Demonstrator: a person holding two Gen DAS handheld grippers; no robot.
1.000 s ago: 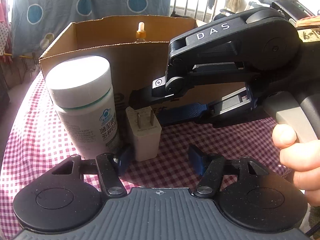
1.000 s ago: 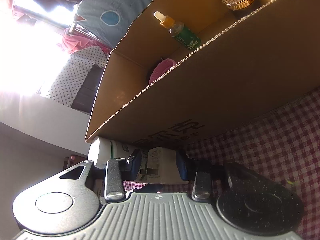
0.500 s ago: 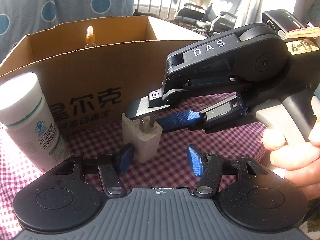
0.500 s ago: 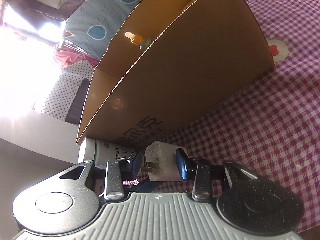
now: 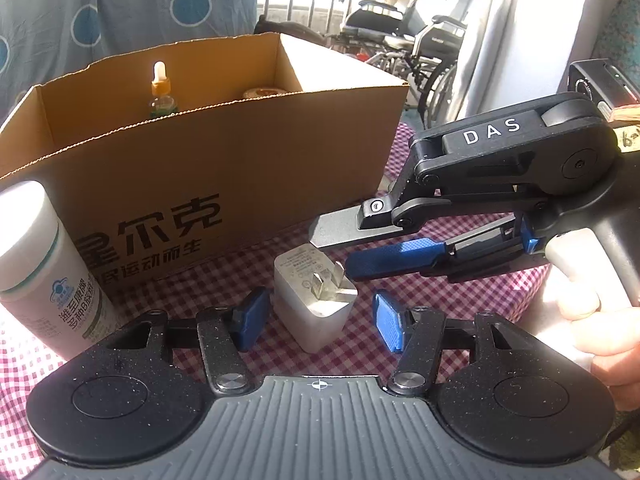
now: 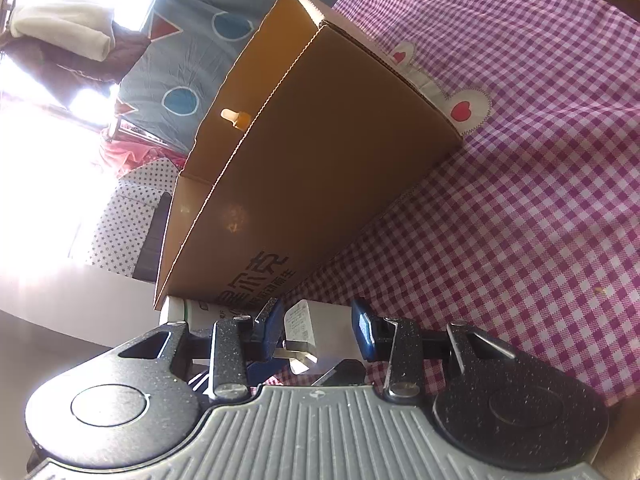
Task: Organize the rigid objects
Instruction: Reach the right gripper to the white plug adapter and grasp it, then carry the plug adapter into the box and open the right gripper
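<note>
A white charger plug (image 5: 316,300) is tilted just above the checked cloth in front of the cardboard box (image 5: 240,152), prongs pointing up and right. My right gripper (image 5: 332,254) reaches in from the right and is shut on it. In the right wrist view, both blue pads (image 6: 272,328) press the charger (image 6: 320,326). My left gripper (image 5: 320,320) is open, a pad on each side of the charger with a gap to it. A white pill bottle (image 5: 36,264) stands at the left by the box.
The box (image 6: 320,160) holds a dropper bottle (image 5: 160,92) and a golden lid (image 5: 262,91). A hand (image 5: 600,320) grips the right tool's handle. Purple checked cloth (image 6: 520,200) spreads to the right of the box. Wheelchairs (image 5: 420,40) stand beyond the table.
The right gripper has carried the charger rightward, away from the pill bottle, and the charger has tipped over. The left view has followed it to the right, and its jaws have narrowed a little.
</note>
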